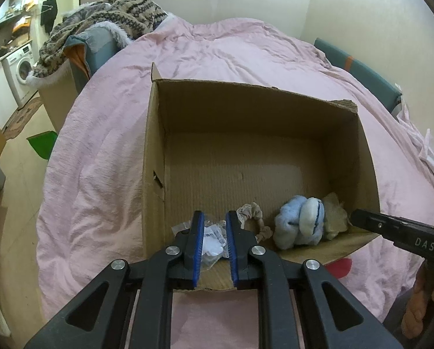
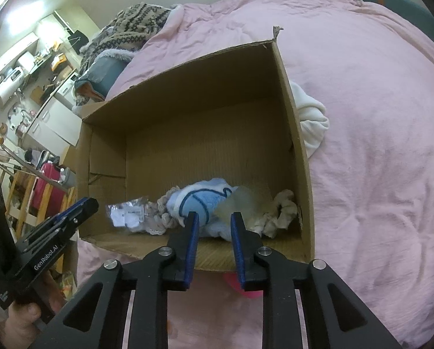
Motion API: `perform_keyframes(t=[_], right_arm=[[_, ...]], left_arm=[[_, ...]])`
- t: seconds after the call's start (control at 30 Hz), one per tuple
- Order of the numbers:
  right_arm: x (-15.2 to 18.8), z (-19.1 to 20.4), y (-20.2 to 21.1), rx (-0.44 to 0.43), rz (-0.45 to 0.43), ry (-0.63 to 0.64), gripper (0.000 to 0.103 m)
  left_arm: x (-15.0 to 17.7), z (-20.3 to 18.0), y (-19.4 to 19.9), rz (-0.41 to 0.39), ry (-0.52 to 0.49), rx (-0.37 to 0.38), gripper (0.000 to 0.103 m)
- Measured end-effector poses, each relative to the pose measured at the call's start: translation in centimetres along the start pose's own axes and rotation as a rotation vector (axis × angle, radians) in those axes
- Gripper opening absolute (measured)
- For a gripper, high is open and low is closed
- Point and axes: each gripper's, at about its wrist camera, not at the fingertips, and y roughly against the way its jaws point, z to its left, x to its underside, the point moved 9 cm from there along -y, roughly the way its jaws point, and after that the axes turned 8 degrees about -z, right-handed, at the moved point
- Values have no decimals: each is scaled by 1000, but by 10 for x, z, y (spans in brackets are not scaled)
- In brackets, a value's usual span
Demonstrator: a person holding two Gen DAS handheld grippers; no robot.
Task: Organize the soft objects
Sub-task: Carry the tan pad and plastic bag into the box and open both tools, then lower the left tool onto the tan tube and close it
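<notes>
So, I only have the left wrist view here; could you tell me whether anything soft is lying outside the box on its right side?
Observer: Yes, a white cloth lies on the pink duvet, against the cardboard box's right outer wall.
Operator: Thank you. Is the right gripper holding anything?
Observer: No, the right gripper is open and empty, pointing at the blue plush inside the box.

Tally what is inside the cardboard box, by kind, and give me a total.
Blue plush toy: 1
Scrunchies: 2, a lace-edged one and a beige one
Clear plastic packet: 1
Tan translucent piece, kind unclear: 1
Total: 5, all along the near wall of the cardboard box.
</notes>
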Motion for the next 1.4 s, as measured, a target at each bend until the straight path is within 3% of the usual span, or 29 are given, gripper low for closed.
perform_keyframes(t=[0.1, 0.13, 0.2, 0.23, 0.27, 0.33, 0.4, 1.03, 1.4], right_arm=[[-1, -1, 1, -4, -6, -10, 26], [-2, -1, 2, -4, -10, -12, 31], [-4, -2, 4, -5, -21, -21, 53], [-5, -3, 5, -9, -31, -29, 69], [-7, -3, 7, -10, -49, -37, 72], [-11, -4, 11, -5, -72, -44, 72], [-12, -5, 11, -5, -67, -52, 72], [-6, -6, 11, 21, -46, -52, 72], [13, -6, 30, 29, -33, -54, 72]], left_arm=[[1, -1, -1, 4, -2, 4, 17], [1, -1, -1, 3, -2, 3, 21], [0, -1, 0, -2, -3, -4, 27], [0, -2, 0, -6, -3, -6, 35], [0, -2, 1, -10, -3, -9, 41], [-1, -1, 3, -18, -1, -20, 73], [-2, -1, 5, -26, 16, -15, 81], [0, 1, 25, -27, 39, -13, 81], [19, -5, 45, -9, 13, -18, 81]])
